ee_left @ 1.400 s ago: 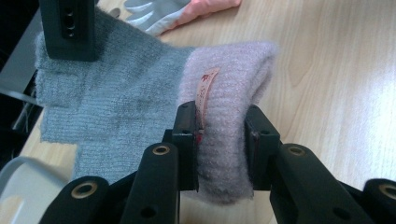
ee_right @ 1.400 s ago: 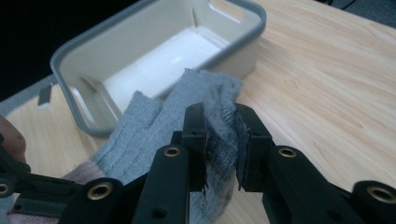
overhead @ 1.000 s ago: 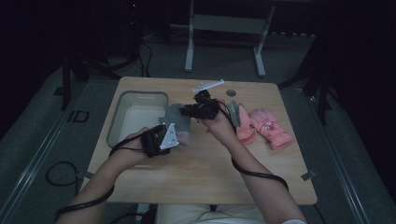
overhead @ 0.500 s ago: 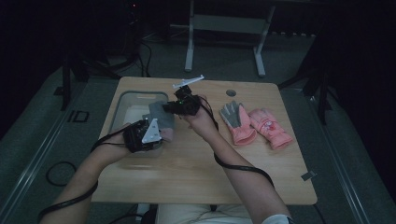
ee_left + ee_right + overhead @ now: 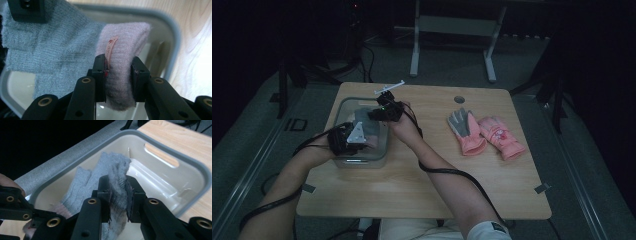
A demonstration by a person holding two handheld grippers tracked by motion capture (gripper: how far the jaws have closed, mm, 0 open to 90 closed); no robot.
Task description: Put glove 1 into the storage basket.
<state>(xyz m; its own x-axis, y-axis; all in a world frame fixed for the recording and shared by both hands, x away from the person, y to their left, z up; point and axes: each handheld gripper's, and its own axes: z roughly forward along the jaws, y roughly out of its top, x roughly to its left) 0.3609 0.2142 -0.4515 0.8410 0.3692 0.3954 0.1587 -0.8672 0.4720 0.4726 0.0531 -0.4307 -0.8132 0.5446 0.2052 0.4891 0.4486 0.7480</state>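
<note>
Glove (image 5: 57, 50): grey knit with pink cuff, over bin (image 5: 343, 107) at desk's (image 5: 422, 185) 9 o'clock
Left tool (image 5: 117, 72): clamps cuff
Right tool (image 5: 118, 192): pinches grey fingers

The right gripper (image 5: 118, 192) has its two black fingers (image 5: 103, 195) closed on a fold of a grey knitted glove (image 5: 100, 177). The glove hangs over a pale plastic tub with a grey rim (image 5: 172, 155), and its pink cuff (image 5: 58, 210) is lower, near the tub's floor. Beside the tub lies the light wooden tabletop (image 5: 180, 137). The other black gripper (image 5: 17, 212) is at the tub's near-left edge.
</note>
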